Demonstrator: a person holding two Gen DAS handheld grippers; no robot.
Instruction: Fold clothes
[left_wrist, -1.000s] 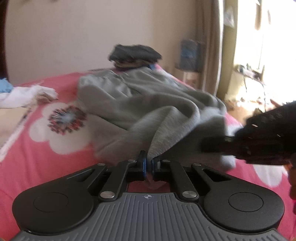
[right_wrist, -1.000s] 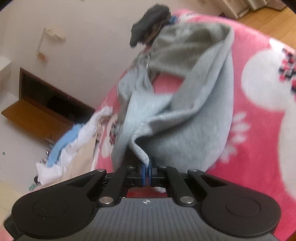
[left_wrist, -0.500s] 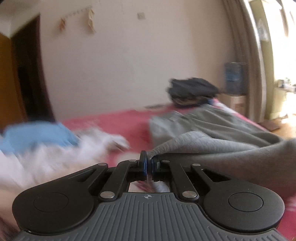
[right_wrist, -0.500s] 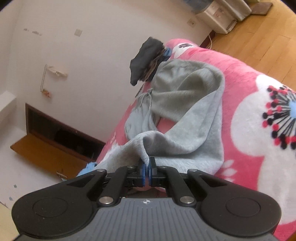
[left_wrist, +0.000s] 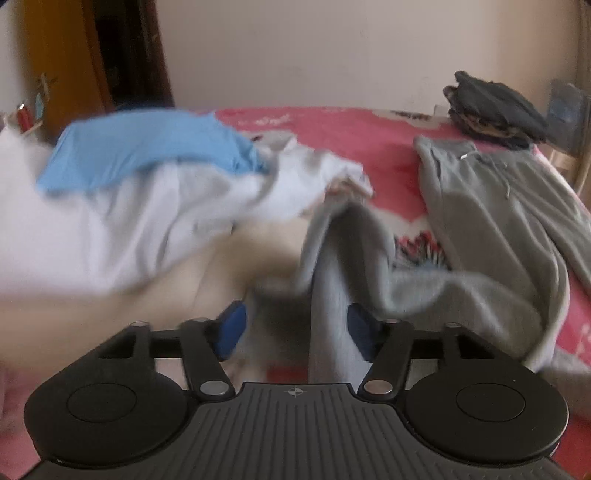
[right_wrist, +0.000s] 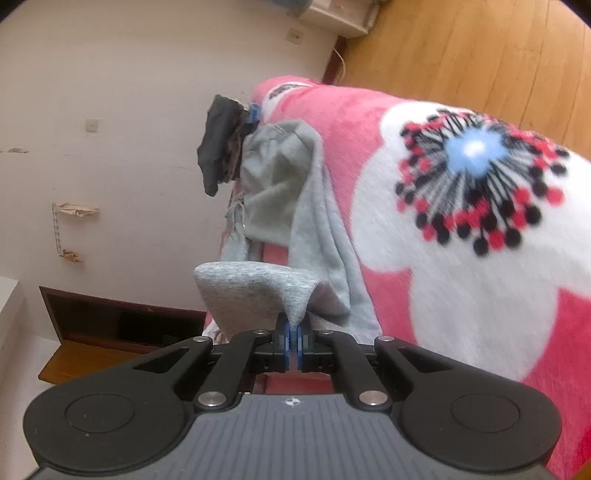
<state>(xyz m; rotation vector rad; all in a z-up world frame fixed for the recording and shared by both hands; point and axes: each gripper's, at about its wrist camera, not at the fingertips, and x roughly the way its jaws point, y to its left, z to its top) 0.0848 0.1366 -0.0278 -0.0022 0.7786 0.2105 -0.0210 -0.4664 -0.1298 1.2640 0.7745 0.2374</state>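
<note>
Hoodie (left_wrist: 491, 229), grey, lies strung out across the pink blanket (left_wrist: 369, 147), part flat, part lifted. Nearest in the left view, the left gripper (left_wrist: 295, 332) has its blue pads spread wide; a grey strip of the hoodie runs up between them, but neither pad presses it, so the cloth looks loose there, not gripped. In the right view the right gripper (right_wrist: 294, 338) has its pads pressed together on a bunched edge of the hoodie (right_wrist: 291, 206), which arches up from the pinch; probably held so that edge can be carried or pulled straight for a fold. Which part of the garment is pinched cannot be told. Just past the left gripper sits a blurred heap of white cloth (left_wrist: 147, 221) with a blue garment (left_wrist: 140, 144) on top, unsorted by the look of it. Hoodie body lies flat further right, drawstring showing, not yet in a neat folded shape. At the far corner of the bed a dark pile (left_wrist: 495, 107) of clothes sits stacked against the hoodie's far end, possibly finished items. No basket, box or other container shows in either view; all clothing rests directly on the blanket. Wall and wooden floor (right_wrist: 480, 48) beyond.
</note>
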